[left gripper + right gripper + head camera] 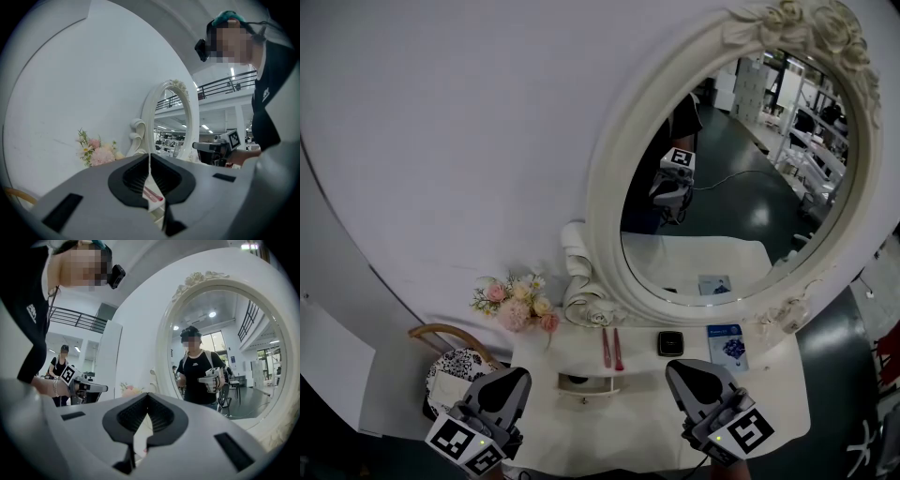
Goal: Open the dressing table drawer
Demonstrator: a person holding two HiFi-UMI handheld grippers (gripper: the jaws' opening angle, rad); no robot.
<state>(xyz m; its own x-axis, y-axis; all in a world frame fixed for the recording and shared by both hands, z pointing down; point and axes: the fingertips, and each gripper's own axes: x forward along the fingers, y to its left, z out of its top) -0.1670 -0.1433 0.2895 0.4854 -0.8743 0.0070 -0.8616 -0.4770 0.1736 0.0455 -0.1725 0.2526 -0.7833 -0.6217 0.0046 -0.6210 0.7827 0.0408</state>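
grey left tool [517, 377] and grey right tool [677, 369] are both pressed together, pinching nothing. the small white curved drawer [589, 384] sits between them at the front of the white bench [773, 394], below an oval white-framed mirror [606, 187].

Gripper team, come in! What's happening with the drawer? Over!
Left gripper shut, empty. Right gripper shut, empty. Drawer between them, neither touching it. Two pink sticks on the tabletop behind it, not blocking.
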